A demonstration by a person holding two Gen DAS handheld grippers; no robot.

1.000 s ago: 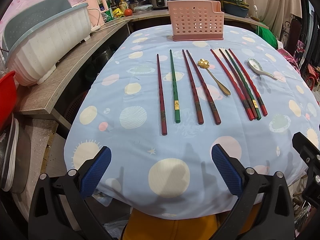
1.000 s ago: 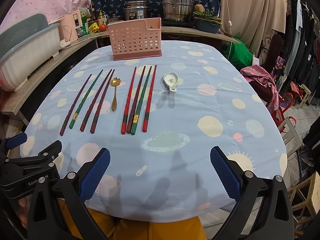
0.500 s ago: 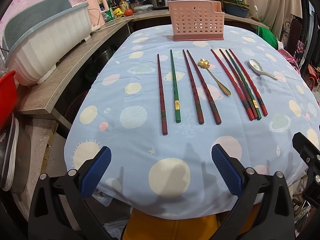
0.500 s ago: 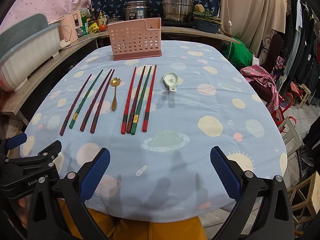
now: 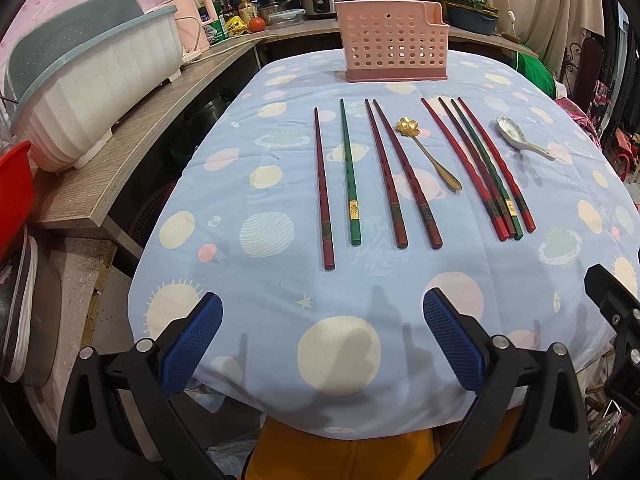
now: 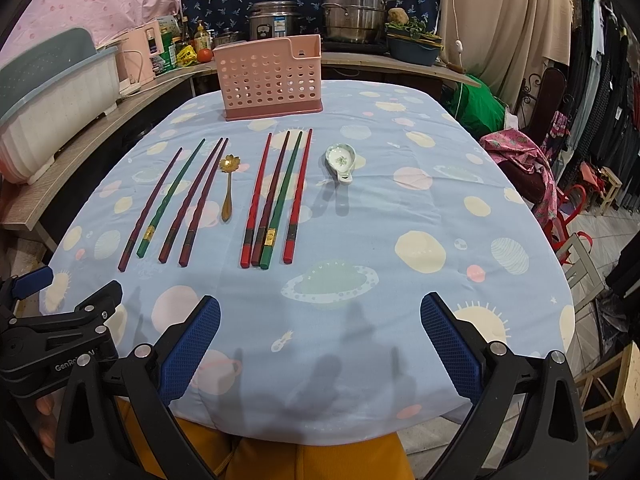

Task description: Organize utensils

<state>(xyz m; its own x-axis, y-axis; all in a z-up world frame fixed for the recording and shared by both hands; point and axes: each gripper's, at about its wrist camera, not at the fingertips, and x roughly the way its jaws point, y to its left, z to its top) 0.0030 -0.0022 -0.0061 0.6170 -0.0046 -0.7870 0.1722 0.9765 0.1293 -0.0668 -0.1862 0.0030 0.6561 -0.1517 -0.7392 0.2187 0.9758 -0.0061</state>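
Observation:
Several red, dark red and green chopsticks (image 5: 349, 171) (image 6: 277, 194) lie in a row on the blue planet-print tablecloth (image 5: 340, 280). A gold flower-bowl spoon (image 5: 428, 154) (image 6: 228, 184) lies between two groups of them. A white ceramic spoon (image 5: 520, 138) (image 6: 340, 160) lies to their right. A pink perforated utensil holder (image 5: 394, 46) (image 6: 272, 78) stands upright behind them. My left gripper (image 5: 320, 340) and right gripper (image 6: 320, 340) are both open and empty, held at the table's near edge, well short of the utensils.
A white and teal dish rack (image 5: 88, 80) sits on the wooden side counter (image 5: 120, 152) at left. Pots, a rice cooker (image 6: 272, 24) and bottles stand behind the table. Chairs and clothes (image 6: 560, 184) are at right. A red basin (image 5: 12, 188) is at far left.

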